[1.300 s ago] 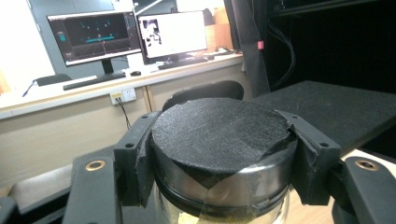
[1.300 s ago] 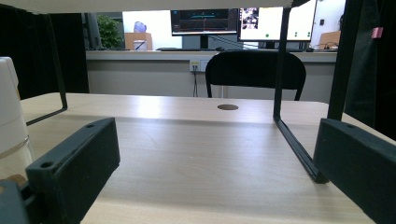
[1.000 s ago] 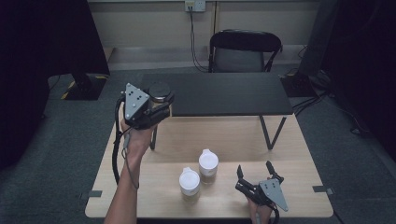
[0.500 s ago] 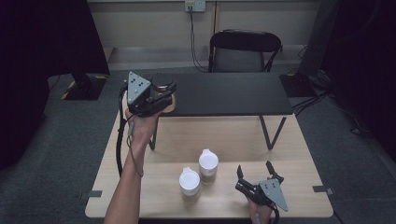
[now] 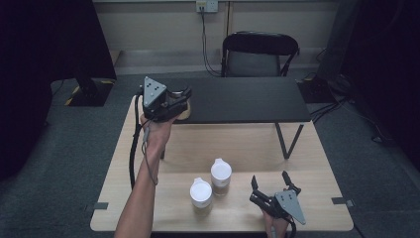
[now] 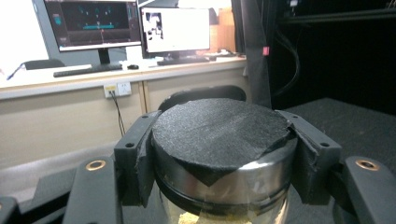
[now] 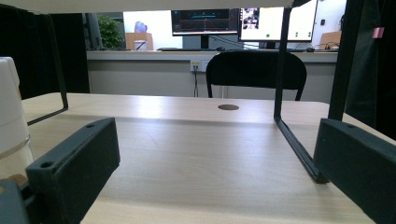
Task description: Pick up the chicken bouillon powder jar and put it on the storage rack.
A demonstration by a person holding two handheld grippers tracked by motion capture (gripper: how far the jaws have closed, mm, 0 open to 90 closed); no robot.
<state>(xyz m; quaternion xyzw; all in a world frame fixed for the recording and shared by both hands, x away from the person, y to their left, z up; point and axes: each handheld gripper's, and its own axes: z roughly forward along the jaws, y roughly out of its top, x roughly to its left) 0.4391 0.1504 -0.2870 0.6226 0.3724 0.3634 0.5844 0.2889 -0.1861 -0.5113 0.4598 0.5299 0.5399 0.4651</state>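
Observation:
My left gripper [image 5: 184, 101] is shut on a round jar [image 5: 183, 110] with a black lid, and holds it in the air over the left end of the black shelf [image 5: 242, 100]. In the left gripper view the jar [image 6: 219, 140] has a metal rim and pale yellow contents, and both pads press on its sides. My right gripper [image 5: 270, 178] rests on the wooden table [image 5: 223, 144] at the front right. It is open with nothing between its jaws [image 7: 215, 158].
Two white-lidded jars [image 5: 221, 173] [image 5: 201, 193] stand side by side at the table's front middle, left of the right gripper; one white jar [image 7: 9, 107] is at the left edge of the right gripper view. A black chair [image 5: 260, 52] stands behind the shelf.
My left hand has carried the jar to the right and farther over the shelf's left end. The right gripper has stayed put.

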